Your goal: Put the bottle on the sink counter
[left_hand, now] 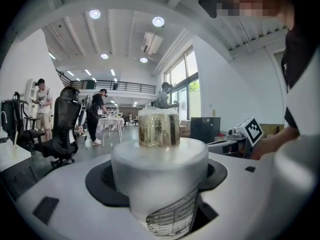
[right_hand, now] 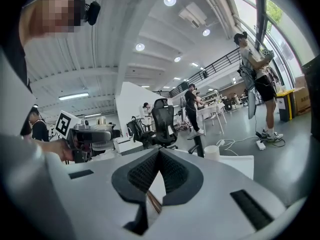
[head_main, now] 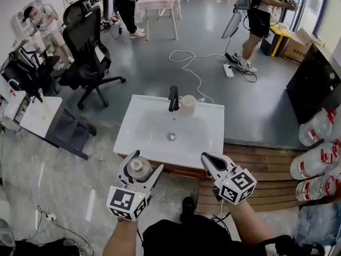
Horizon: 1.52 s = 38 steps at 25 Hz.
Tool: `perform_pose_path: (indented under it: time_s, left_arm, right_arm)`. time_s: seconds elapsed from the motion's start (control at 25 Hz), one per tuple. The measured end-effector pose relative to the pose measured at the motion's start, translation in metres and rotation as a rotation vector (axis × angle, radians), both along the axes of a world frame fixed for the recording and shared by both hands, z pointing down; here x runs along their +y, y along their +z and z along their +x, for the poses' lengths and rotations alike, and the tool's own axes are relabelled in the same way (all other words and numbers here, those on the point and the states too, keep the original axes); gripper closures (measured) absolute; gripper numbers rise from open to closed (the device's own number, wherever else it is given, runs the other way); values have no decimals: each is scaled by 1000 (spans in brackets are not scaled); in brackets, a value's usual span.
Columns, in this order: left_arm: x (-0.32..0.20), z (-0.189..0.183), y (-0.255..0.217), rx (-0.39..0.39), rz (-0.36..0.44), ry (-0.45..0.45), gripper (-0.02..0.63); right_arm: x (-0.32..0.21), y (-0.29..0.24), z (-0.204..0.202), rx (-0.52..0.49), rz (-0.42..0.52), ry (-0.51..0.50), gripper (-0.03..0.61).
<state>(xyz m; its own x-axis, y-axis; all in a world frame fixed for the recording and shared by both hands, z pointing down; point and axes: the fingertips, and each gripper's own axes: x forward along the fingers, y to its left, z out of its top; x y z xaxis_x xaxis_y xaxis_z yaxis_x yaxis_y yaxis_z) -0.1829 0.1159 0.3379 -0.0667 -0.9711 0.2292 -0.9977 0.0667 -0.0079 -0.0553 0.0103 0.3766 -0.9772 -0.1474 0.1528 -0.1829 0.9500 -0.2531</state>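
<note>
Bottle [head_main: 137,167] sits upright btw the jaws of the left gripper [head_main: 141,165]. They clamp its frosted white body on both sides, w/ the clear, amber-tinted top poking up above them. It's held in the air, not on the sink counter [head_main: 213,143] yet. The counter's near edge lies just ahead of the gripper tips.

Right gripper [head_main: 206,159] is beside it, to its right and apart from it. Jaws pressed together, ribbed pads meeting, nothing btw them. It points fwd toward the same near edge of the counter.

Ahead of both grippers is the white sink [head_main: 144,143], basin w/ a round drain [head_main: 171,136] in the middle. At its far side stands a black faucet [head_main: 173,98] w/ a white cup [head_main: 187,103] just to the right of it, touching or nearly so.

Right of the right gripper: wooden decking [head_main: 266,161], then big clear water jugs [head_main: 315,127] further right. Far ahead-left of the left gripper: black office chair [head_main: 85,41]. Beyond the sink, a white cable [head_main: 193,63] loops over the grey floor, and a person [head_main: 256,20] stands at far right.
</note>
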Motion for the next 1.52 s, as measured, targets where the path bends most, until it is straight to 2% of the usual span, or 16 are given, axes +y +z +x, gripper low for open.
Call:
perform_pose_path:
  time_s: [0.32, 0.52, 1.04, 1.28, 1.52]
  left_arm:
    - [-32, -23, -5, 16, -1, 26, 285]
    - [-57, -58, -4, 43, 10, 58, 285]
    - [-118, -144, -4, 25, 40, 360, 285]
    - [-140, -156, 5, 55, 43, 457, 285]
    - [-169, -131, 13, 60, 33, 551, 285]
  right_arm:
    - [-22, -8, -29, 16, 1, 10, 565]
    - [-37, -16, -55, 21, 23, 73, 565]
    - [-60, -28, -150, 29, 57, 333, 565]
    - [-63, -17, -148, 83, 55, 442, 565]
    - [-79, -11, -126, 91, 47, 529, 565]
